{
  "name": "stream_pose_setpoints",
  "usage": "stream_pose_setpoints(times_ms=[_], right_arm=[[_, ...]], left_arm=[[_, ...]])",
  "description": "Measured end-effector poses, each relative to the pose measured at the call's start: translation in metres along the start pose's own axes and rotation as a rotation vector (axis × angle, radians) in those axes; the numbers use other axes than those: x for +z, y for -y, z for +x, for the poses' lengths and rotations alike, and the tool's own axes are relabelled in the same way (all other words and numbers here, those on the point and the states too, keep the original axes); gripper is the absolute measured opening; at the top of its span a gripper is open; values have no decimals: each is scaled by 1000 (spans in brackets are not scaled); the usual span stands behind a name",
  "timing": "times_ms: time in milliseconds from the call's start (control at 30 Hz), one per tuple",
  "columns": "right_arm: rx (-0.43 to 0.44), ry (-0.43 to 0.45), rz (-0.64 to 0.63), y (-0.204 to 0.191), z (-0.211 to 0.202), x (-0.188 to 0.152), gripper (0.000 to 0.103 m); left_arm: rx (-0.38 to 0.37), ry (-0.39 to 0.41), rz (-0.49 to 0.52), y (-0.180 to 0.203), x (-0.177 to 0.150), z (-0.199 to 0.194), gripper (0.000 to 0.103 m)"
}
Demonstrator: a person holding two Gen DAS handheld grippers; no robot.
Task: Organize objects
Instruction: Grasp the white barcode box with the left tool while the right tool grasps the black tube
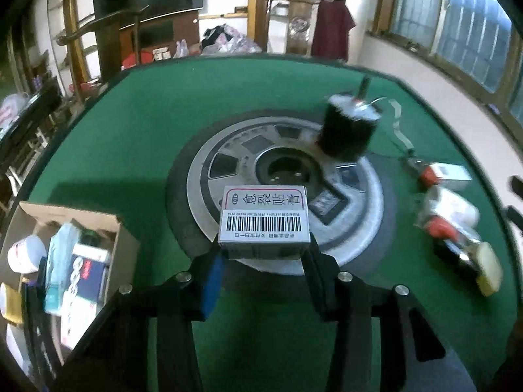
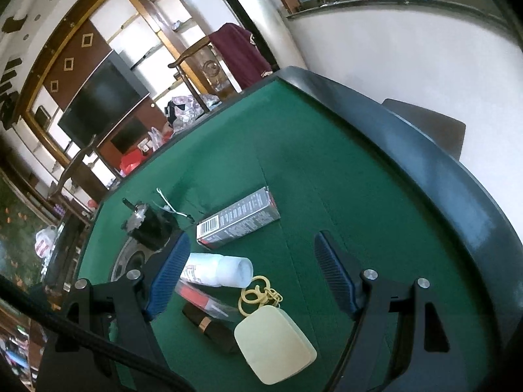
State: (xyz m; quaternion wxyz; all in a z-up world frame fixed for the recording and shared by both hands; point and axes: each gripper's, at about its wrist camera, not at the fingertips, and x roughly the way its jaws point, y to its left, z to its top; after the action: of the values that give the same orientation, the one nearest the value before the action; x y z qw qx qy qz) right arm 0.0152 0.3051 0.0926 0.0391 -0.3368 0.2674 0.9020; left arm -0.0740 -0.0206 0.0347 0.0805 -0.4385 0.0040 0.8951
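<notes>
A small white medicine box [image 1: 264, 219] with a barcode and red-framed label sits between the fingers of my left gripper [image 1: 264, 254], over the near edge of the round metal hub [image 1: 228, 160] in the green table's centre. The pads press on its two sides, so the gripper is shut on it. My right gripper [image 2: 252, 238] stands open above a cluster on the felt: a grey barcode box [image 2: 238, 219], a white tube [image 2: 219, 269], a cream pouch [image 2: 274, 343] on yellow rings, a black lipstick [image 2: 209, 325]. Nothing touches its pads.
An open cardboard box [image 1: 124, 238] holding several packets stands at the table's left edge. A black cylindrical holder [image 1: 346, 130] stands on the hub's far right. The table's raised dark rim [image 2: 425, 170] curves to the right. Chairs and shelves stand beyond the table.
</notes>
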Motion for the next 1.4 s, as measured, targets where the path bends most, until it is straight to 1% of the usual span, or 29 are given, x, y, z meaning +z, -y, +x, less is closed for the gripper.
stream_pose_setpoints(times_ms=[67, 200, 267, 333, 400, 467, 500, 567, 633, 667, 700, 733, 800, 833, 900, 933, 967, 1033, 1133, 1233, 1333, 1400], right_arm=[[-5, -39, -44, -6, 7, -1, 78], [8, -160, -124, -15, 25, -5, 78], [12, -191, -141, -14, 30, -8, 78], [32, -215, -125, -10, 33, -10, 78], [54, -195, -110, -9, 30, -11, 78], [139, -161, -150, -19, 20, -13, 78], [189, -159, -199, -30, 16, -18, 78], [259, -207, -242, -44, 17, -27, 78], [330, -275, -239, -53, 20, -37, 78], [344, -298, -254, -58, 21, -41, 78], [316, -311, -283, -63, 23, -46, 78], [256, -321, -316, -67, 27, -49, 78], [170, -355, -358, -72, 37, -55, 77], [136, -370, -373, -72, 42, -58, 74], [63, -391, -409, -72, 50, -63, 55], [31, -406, -423, -71, 54, -66, 38], [9, -389, -434, -70, 52, -67, 30], [1, -413, -430, -69, 50, -70, 18], [-18, -427, -464, -78, 48, -79, 17], [-81, -398, -513, -89, 45, -88, 17], [-109, -374, -510, -93, 45, -90, 17], [-110, -366, -502, -93, 43, -90, 17]], left_arm=[[-34, 19, -13, 1, -2, -20, 39], [-95, 77, -30, 1, -15, -71, 39], [-95, 114, -31, -1, -25, -92, 39], [-88, 150, -49, -3, -37, -114, 39], [-77, 179, -76, -8, -48, -125, 39], [-55, 193, -82, -12, -59, -130, 40], [-49, 195, -81, -14, -64, -132, 40], [-47, 199, -89, -20, -75, -138, 40], [-54, 209, -99, -29, -86, -144, 40], [-64, 209, -112, -36, -92, -150, 40], [-74, 207, -121, -41, -95, -151, 40], [-86, 203, -134, -47, -100, -153, 40], [-102, 195, -165, -62, -109, -160, 40], [-111, 194, -180, -67, -113, -162, 40], [-125, 190, -209, -79, -119, -166, 40], [-127, 190, -218, -82, -120, -167, 40], [-131, 189, -227, -86, -121, -167, 40], [-153, 190, -246, -93, -125, -168, 40], [-174, 195, -257, -96, -126, -168, 40], [-191, 197, -272, -104, -129, -168, 40], [-199, 206, -288, -114, -134, -173, 40], [-182, 218, -291, -123, -137, -179, 40]])
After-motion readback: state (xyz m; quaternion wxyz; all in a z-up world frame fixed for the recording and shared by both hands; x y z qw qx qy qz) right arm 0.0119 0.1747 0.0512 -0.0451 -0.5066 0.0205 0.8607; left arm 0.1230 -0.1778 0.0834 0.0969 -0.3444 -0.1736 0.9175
